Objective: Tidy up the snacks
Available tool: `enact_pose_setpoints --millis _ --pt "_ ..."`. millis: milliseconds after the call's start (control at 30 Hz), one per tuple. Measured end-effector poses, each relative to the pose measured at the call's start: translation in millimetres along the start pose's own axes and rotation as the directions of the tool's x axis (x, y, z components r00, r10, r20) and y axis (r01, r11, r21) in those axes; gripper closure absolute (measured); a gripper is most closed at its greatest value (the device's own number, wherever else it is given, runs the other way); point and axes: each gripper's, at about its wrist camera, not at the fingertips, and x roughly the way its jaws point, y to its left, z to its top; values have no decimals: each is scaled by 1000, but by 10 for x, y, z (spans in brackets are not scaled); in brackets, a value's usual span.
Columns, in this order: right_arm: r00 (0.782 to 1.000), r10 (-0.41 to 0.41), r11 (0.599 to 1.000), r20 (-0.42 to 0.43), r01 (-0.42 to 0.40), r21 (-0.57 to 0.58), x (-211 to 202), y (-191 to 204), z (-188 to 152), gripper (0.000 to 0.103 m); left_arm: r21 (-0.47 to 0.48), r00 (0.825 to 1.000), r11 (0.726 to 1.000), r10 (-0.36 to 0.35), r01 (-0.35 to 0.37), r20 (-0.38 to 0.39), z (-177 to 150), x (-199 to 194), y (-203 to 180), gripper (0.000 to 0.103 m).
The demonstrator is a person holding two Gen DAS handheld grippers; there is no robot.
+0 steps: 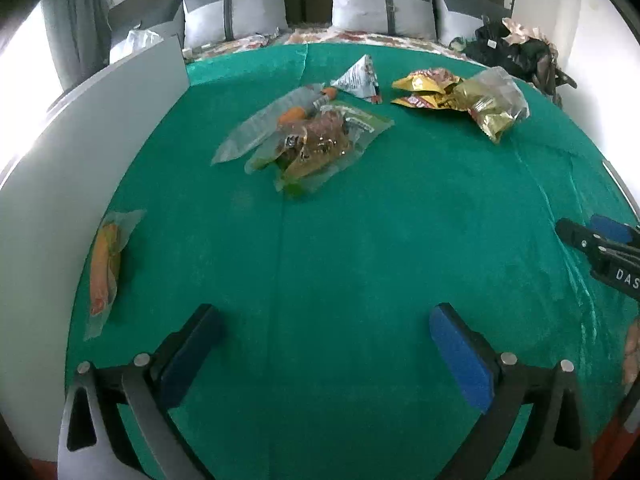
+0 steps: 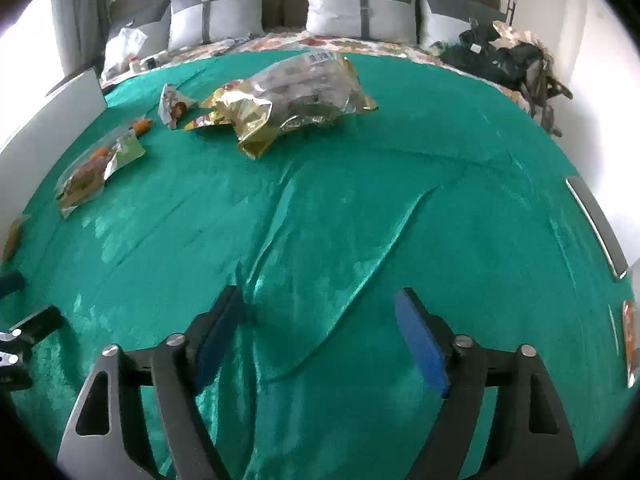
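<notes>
Crinkled gold snack packets (image 1: 460, 98) — heaped on green cloth (image 1: 340, 260).

tongs (image 1: 324, 344) | black arms | blue pads (image 1: 460, 360) | silver screws

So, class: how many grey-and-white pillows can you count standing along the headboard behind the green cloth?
3: the left pillow, the middle pillow and the right pillow, partly hidden. Another may sit at far left, unclear.
</notes>
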Motion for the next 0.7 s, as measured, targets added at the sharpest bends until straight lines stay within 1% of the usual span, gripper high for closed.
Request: enact_pose_setpoints --millis 133,200,300,400,467,500,567,600,633,700 --pt "1000 16 1000 -4 -16 -1 73 -45 68 16 0 1000 1000 4 -4 8 -1 -8 -1 0" --pt "1000 27 999 -14 -27 18 117 -89 96 10 -1 1000 1000 5 -5 10 1 -4 -2 0" --pt "999 28 999 -21 -28 21 155 -105 119 6 -2 1000 1000 6 -6 14 -5 -17 -1 0" --pt "999 26 999 -22 -25 19 155 -108 119 6 -5 1000 1000 8 -7 14 -19 -36 6 0" --pt "999 26 999 -22 -26 19 155 -105 120 6 -16 1000 1000 18 -18 -7 -32 -65 23 0" --pt "999 26 999 -22 -26 19 155 -104 120 6 -26 999 998 49 -50 -17 -48 -111 42 0" --pt "999 25 999 -22 -25 20 154 -104 120 6 -33 992 992 120 -119 31 -64 -265 105 0" --pt "999 25 1000 -22 -25 20 154 -104 120 6 -40 986 988 152 -150 66 -52 -350 142 0" --pt "999 25 1000 -22 -24 20 154 -104 120 6 -52 976 981 191 -186 107 7 -446 210 0" --pt "999 25 1000 -23 -24 20 153 -104 119 6 -81 958 967 251 -242 136 149 -515 338 0"
